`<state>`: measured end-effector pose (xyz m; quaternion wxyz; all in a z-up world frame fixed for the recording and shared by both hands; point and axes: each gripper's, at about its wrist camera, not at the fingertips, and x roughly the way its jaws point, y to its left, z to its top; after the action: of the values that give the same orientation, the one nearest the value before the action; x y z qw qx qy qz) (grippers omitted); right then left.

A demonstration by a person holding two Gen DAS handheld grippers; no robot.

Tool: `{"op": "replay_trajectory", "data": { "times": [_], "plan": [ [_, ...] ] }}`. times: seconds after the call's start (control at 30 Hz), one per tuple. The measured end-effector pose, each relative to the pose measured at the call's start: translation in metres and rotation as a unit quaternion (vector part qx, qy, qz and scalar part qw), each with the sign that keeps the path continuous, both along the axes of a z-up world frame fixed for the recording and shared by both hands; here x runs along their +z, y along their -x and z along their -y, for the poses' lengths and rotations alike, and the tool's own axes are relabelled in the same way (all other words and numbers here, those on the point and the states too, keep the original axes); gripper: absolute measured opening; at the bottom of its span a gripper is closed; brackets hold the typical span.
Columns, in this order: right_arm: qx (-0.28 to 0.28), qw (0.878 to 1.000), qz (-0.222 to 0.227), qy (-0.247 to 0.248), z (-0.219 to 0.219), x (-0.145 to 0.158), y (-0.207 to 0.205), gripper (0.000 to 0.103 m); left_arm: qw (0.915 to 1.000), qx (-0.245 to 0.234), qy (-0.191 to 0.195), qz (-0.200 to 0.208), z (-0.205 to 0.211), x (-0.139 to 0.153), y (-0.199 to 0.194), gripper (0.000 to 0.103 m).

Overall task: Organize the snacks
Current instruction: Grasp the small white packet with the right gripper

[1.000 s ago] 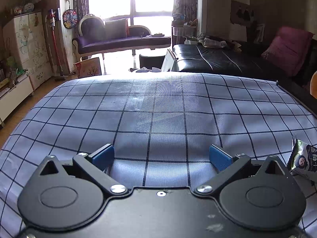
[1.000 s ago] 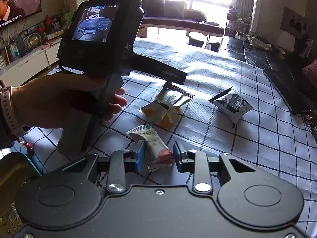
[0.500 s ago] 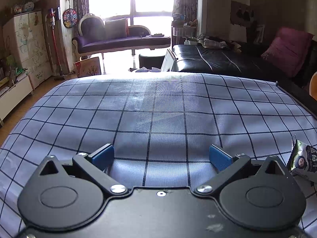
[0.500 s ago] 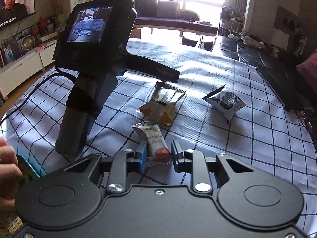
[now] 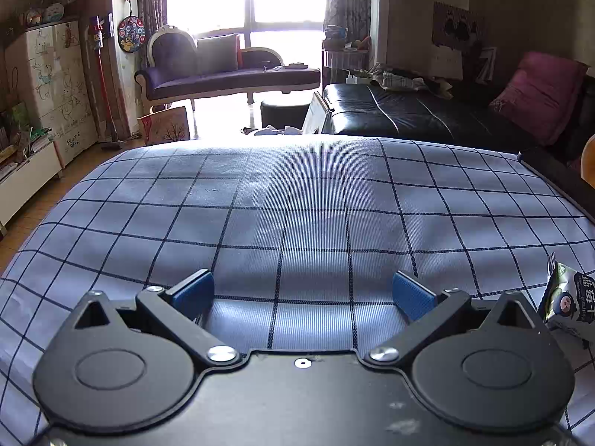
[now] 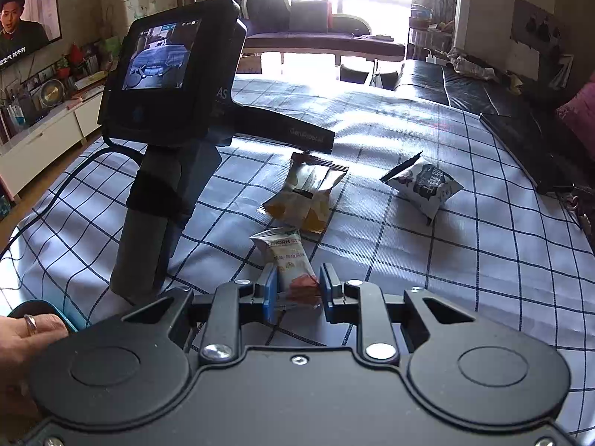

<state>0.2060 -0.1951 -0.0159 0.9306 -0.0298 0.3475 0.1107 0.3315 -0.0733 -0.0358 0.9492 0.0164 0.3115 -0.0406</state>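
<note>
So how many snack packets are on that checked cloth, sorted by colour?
White packet with red at one end, between the right gripper's blue pads: 1
Yellow and silver packet: 1
Dark and white packet: 1
Total: 3 packets, going by the right wrist view.
</note>
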Motion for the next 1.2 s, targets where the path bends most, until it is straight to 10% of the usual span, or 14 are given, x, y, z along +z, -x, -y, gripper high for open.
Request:
{"op": "replay_trajectory", "data": {
  "times": [0.27,1.2],
  "plan": [
    [-0.045,0.999,0.02,-0.019,0.014,0.005,-0.009,0.022,1.0,0.0,0.0,0.0,0.0,0.0,0.0,0.103],
    [-0.004,1.0,0.021,-0.003,0.007,-0.003,-0.028,0.034,1.0,-0.002,-0.003,-0.004,0.003,0.002,-0.002,0.103]
  ]
}}
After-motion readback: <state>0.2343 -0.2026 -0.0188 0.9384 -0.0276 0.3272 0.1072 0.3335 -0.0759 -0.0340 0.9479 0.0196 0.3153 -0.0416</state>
